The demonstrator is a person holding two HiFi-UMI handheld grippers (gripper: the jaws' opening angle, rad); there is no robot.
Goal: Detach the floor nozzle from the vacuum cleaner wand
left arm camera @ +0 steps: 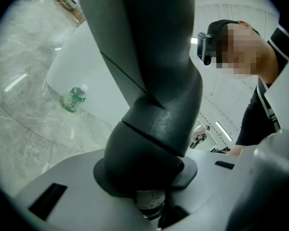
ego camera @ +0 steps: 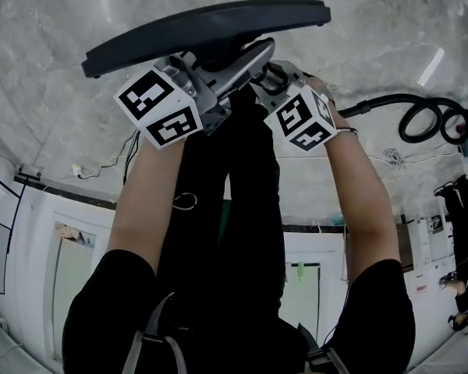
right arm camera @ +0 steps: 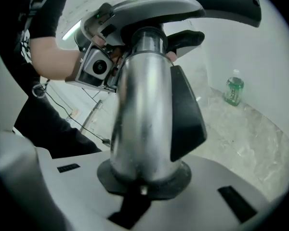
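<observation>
In the head view, the dark flat floor nozzle (ego camera: 210,23) is held up in front of me, well above the marble floor. My left gripper (ego camera: 246,61) reaches in from the left and is shut on the nozzle's dark grey neck (left arm camera: 154,81), which fills the left gripper view between the pale jaws. From the right, my right gripper (ego camera: 274,78) is clamped on the silver wand tube (right arm camera: 139,119), just below the neck joint. A black latch piece (right arm camera: 185,114) runs along the tube's right side. The left gripper (right arm camera: 98,64) shows behind the tube. The joint itself is partly hidden.
A green bottle (left arm camera: 75,99) stands on the marble floor by a white wall, also in the right gripper view as the bottle (right arm camera: 234,91). A black hose (ego camera: 429,119) coils on the floor at right. Thin cables (ego camera: 101,166) trail along the floor.
</observation>
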